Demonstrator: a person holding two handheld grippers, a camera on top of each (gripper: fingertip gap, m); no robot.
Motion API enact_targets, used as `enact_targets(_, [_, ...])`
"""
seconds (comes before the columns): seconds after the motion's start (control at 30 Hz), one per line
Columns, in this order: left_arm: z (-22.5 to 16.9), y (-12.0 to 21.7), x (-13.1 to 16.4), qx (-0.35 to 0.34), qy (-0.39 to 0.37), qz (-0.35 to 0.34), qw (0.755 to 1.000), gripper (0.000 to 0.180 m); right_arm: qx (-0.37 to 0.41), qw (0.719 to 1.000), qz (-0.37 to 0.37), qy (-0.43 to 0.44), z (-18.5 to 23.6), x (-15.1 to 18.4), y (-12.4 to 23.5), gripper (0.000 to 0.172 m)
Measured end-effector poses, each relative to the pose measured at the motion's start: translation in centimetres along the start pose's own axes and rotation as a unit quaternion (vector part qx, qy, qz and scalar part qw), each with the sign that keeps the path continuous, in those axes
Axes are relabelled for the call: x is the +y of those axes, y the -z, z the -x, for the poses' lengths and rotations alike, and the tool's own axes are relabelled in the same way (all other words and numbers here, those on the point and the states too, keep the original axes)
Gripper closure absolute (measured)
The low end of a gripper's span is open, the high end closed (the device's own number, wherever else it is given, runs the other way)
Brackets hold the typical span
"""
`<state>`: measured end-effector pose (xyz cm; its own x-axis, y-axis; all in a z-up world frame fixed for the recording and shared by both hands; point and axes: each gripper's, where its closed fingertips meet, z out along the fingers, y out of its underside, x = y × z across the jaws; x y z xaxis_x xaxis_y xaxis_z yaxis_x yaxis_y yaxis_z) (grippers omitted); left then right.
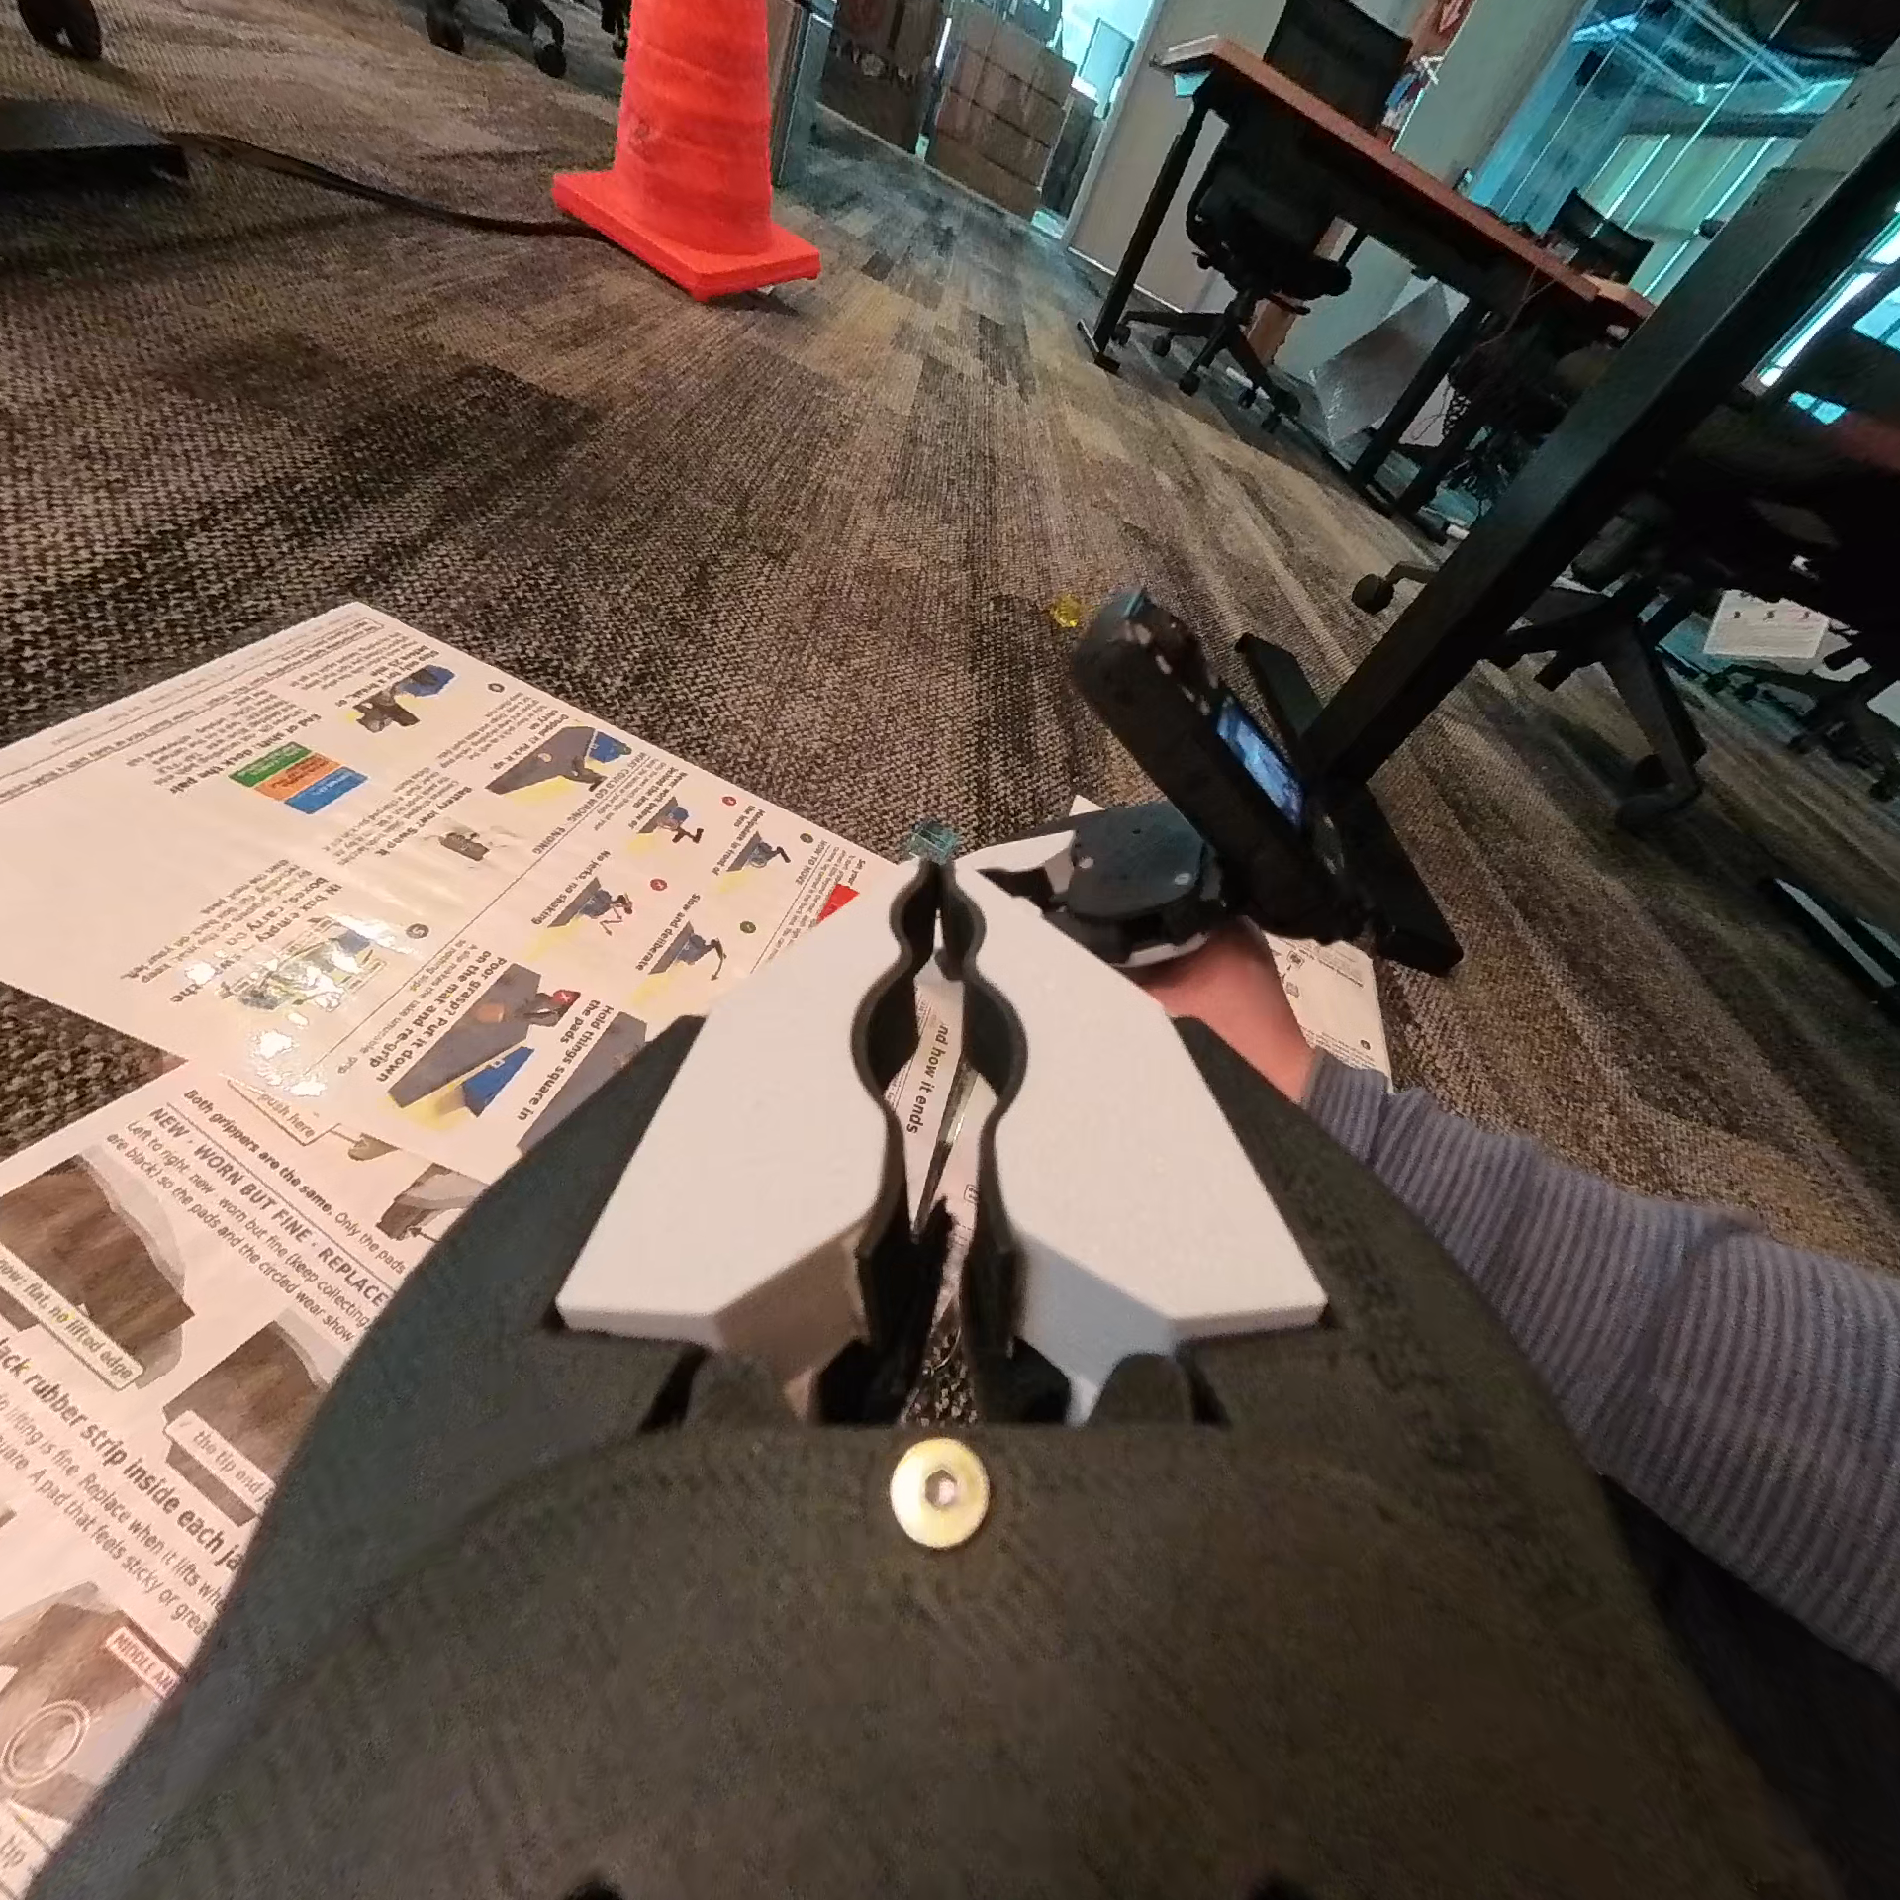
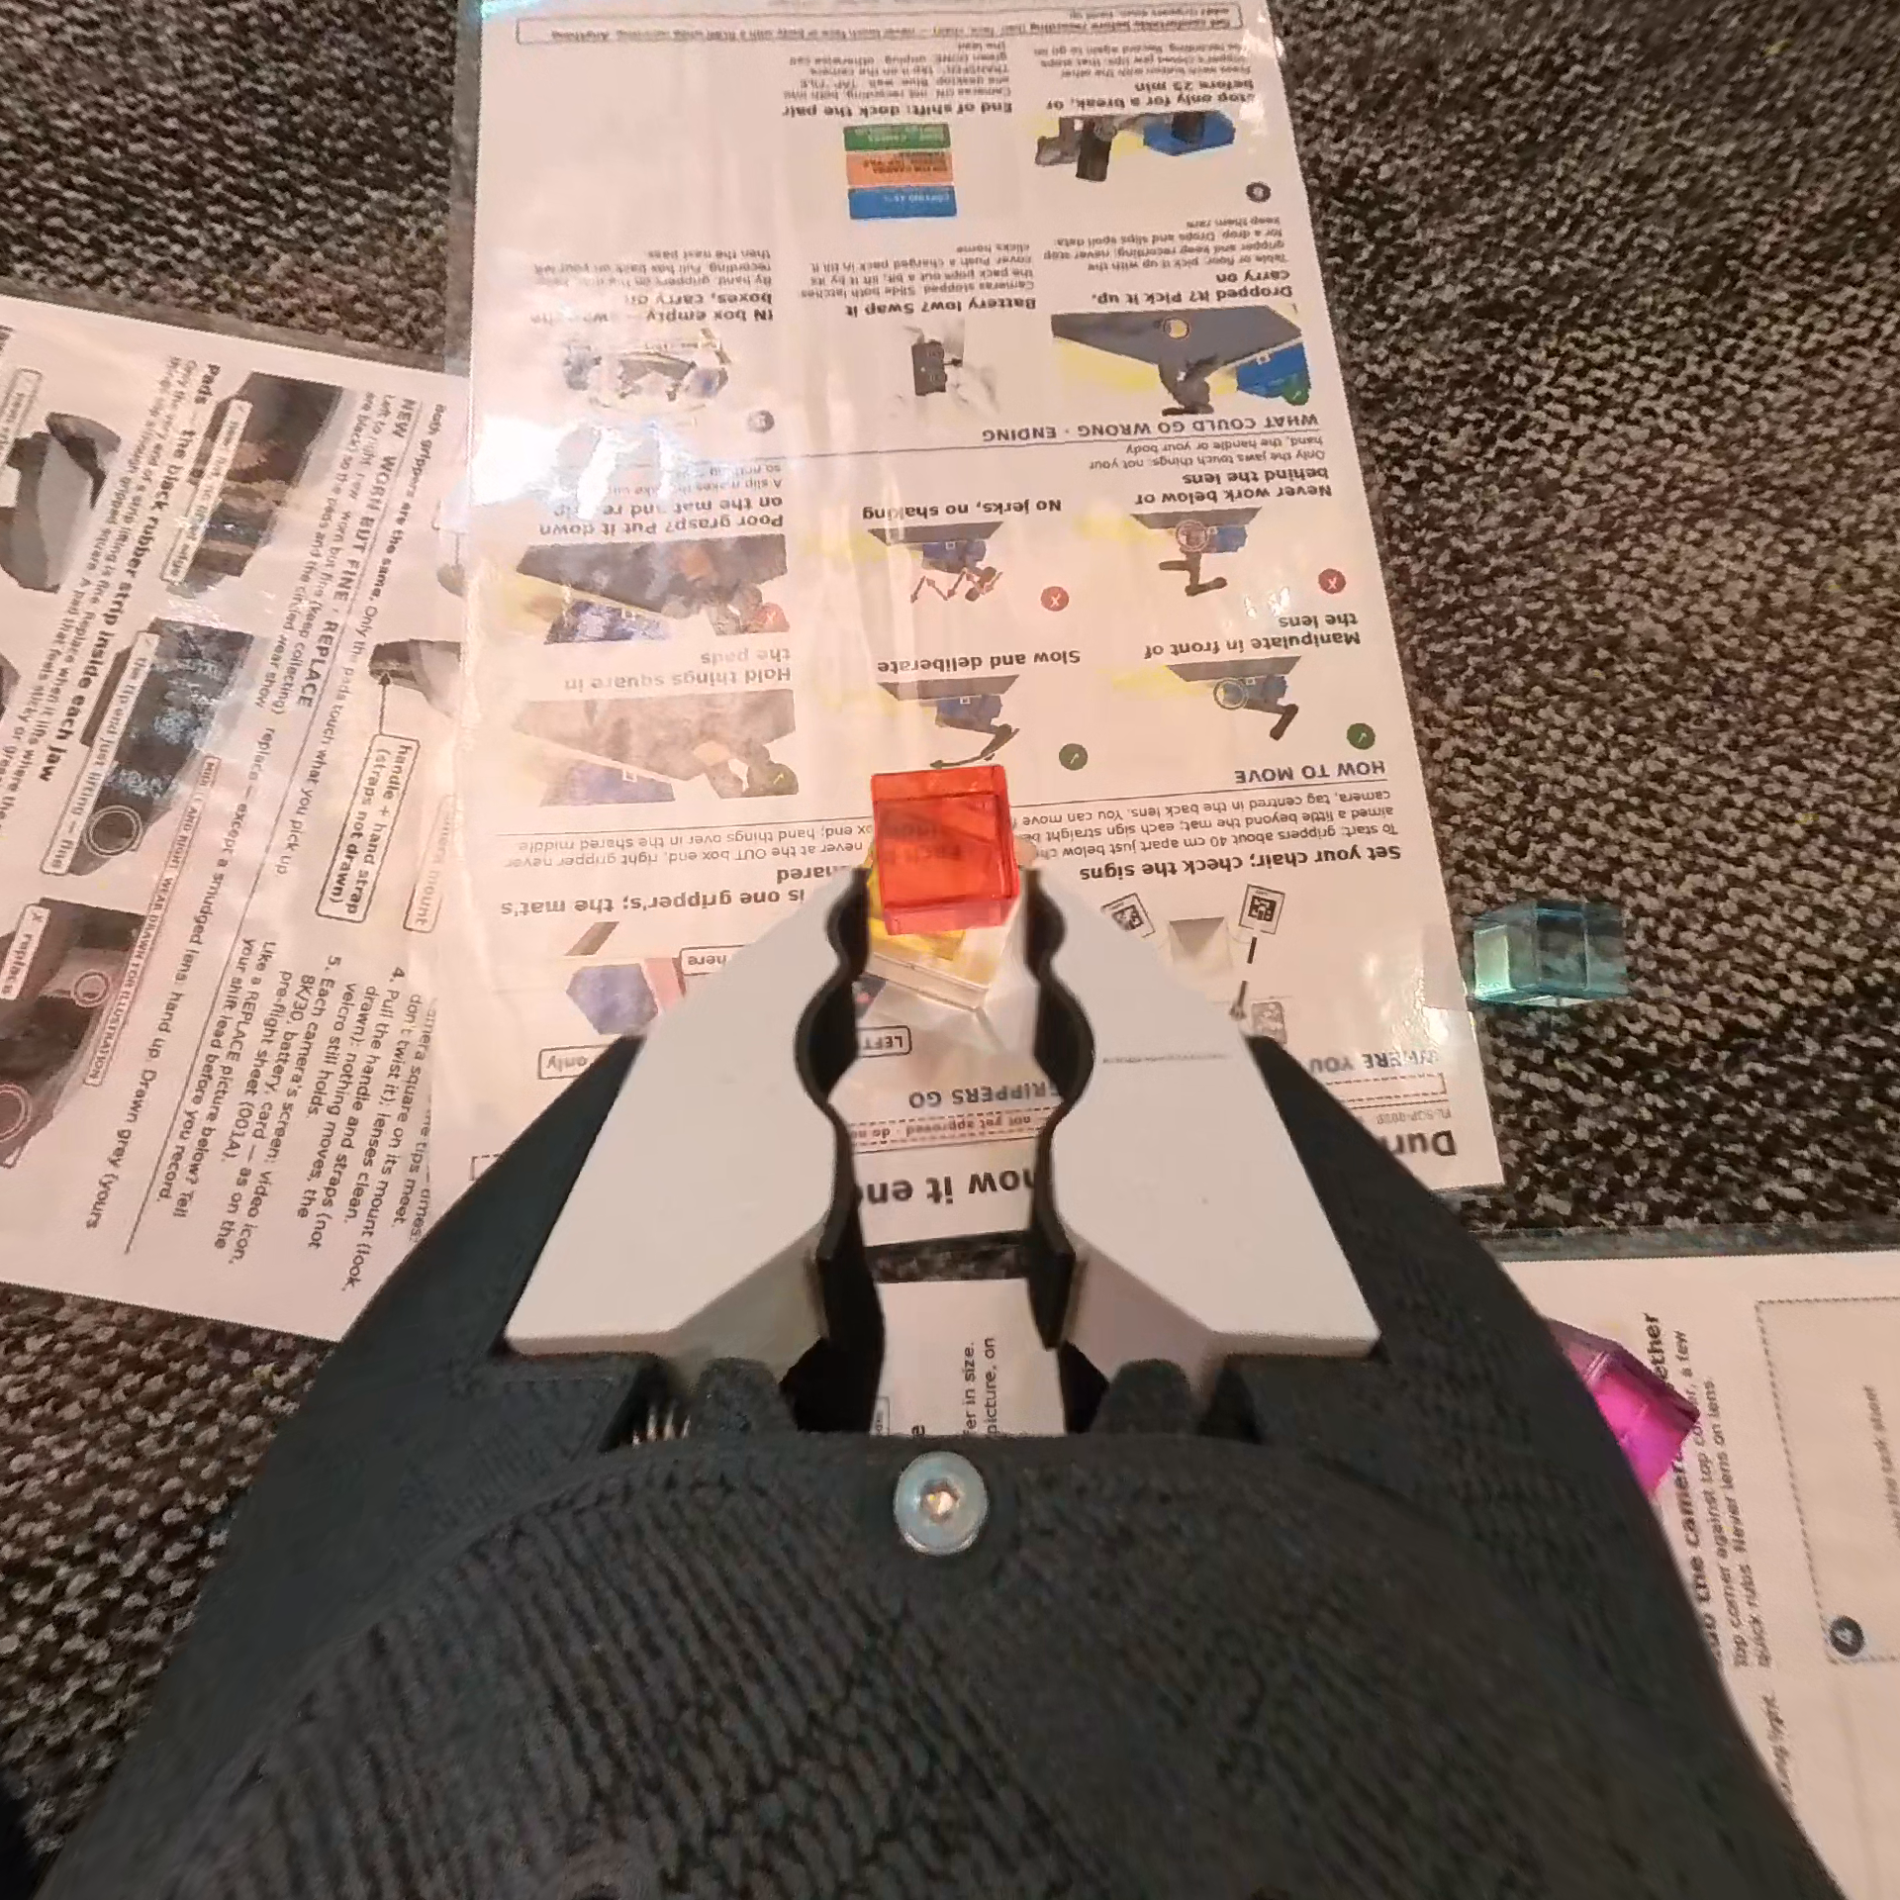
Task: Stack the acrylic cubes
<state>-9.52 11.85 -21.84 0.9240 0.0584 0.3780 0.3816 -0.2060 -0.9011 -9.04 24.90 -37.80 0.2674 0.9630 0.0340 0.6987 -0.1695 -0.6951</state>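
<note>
My right gripper (image 2: 946, 892) is open over a laminated instruction sheet (image 2: 1028, 411) on the carpet. A clear red cube (image 2: 944, 848) stands between its fingertips with a thin gap on each side. It tops a small stack, with a yellow cube (image 2: 930, 941) under it and a colourless clear cube (image 2: 956, 987) at the bottom. My left gripper (image 1: 933, 876) is shut with nothing between its pads, low over the sheets (image 1: 411, 823). A small teal cube (image 1: 930, 838) lies just beyond its tips. The right gripper's body (image 1: 1131, 884), held by a hand, shows to its right.
A teal cube (image 2: 1547, 951) lies on the carpet right of the sheet, and a magenta cube (image 2: 1624, 1409) lies by another sheet at the lower right. An orange cone (image 1: 689, 154), a black desk leg (image 1: 1542, 494) and office chairs stand farther off. Tip to tip, the grippers are about 20 centimeters apart.
</note>
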Motion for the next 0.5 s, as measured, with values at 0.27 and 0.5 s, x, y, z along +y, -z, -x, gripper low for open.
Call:
enact_targets(0.27, [0.01,-0.03,0.04,0.001,0.0,0.001,1.0,0.18,-0.03,0.999,0.011,0.012,0.66,0.75,0.33,0.139])
enact_targets(0.5, [0.0,-0.02,0.01,0.001,0.001,0.0,1.0,0.18,-0.033,0.999,0.015,0.02,0.97,0.9,0.42,0.144])
